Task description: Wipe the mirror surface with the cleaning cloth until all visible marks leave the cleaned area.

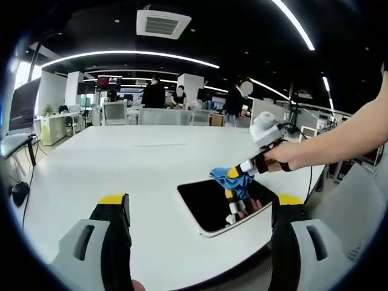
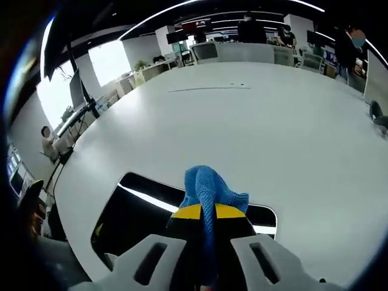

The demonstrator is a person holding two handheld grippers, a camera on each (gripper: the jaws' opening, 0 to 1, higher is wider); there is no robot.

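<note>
Knitted blue cloth (image 2: 209,191) in right gripper (image 2: 208,213) on glossy rounded mirror (image 2: 136,215)

Ahead of the grippers a broad white table (image 1: 151,163) stretches toward desks, chairs, and people under ceiling light strips (image 1: 130,54).

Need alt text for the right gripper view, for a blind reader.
The right gripper, shut on a blue cleaning cloth, holds it over a dark rectangular mirror lying flat on a large white table. An open office lies behind.
</note>
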